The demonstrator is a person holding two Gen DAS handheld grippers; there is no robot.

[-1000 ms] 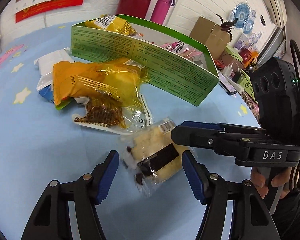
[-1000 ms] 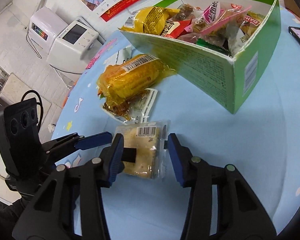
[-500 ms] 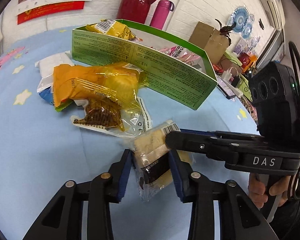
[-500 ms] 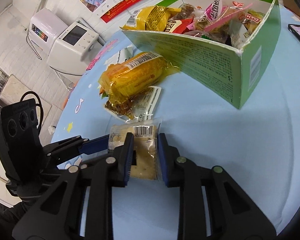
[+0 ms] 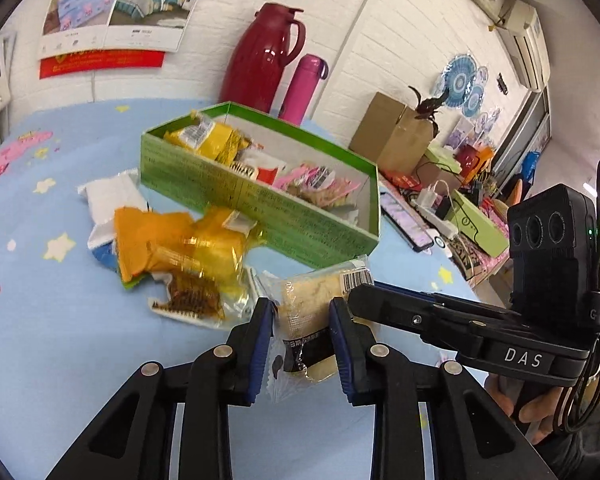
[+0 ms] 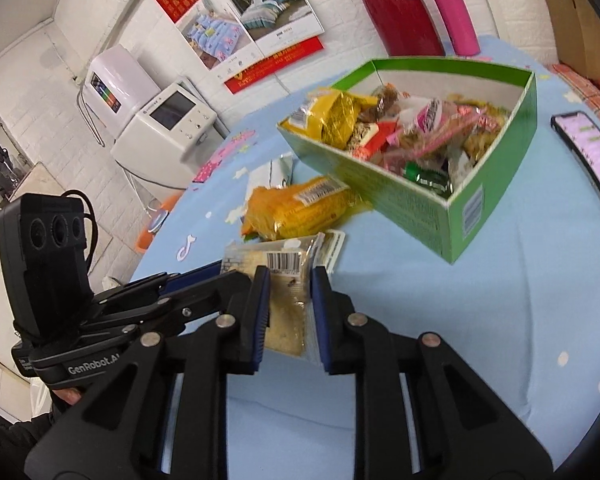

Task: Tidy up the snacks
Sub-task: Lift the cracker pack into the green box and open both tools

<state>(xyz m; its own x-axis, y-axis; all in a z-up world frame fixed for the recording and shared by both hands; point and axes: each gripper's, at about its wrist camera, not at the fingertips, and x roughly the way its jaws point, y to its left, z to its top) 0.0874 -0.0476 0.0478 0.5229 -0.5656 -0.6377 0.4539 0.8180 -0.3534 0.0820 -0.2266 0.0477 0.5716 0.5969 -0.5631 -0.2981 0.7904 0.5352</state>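
While both of our grippers close on one cake pack (image 5: 305, 320), it sits pinched between the two pairs of blue pads, above the blue cloth (image 5: 40, 320). Our left gripper (image 5: 302, 338) has its jaws nearly shut, the pads pressing the pack's two long sides near the black-label end. Our right gripper (image 6: 288, 312) is likewise narrowed onto the same pack (image 6: 286, 308), gripping below the barcode end, which points toward 12 o'clock in the right view. In the left view the right gripper (image 5: 356, 300) comes in from 3 o'clock and meets the pack just beside our left pads; in the right view the left gripper (image 6: 216, 270) comes in from 9 o'clock.

Just past the pack, toward 11 o'clock in the left view, lies an orange bag (image 5: 172, 248) on top of a clear wrapper (image 5: 192, 300) with brown pieces, and a white packet (image 5: 112, 200) beyond it. At 12 o'clock stands the green box (image 5: 260, 208), open-topped and holding many snacks; in the right view it is at 1 o'clock (image 6: 472, 204), with a phone (image 6: 588, 156) at 3 o'clock. A red jug (image 5: 260, 48) and pink flask (image 5: 304, 84) stand behind the box.
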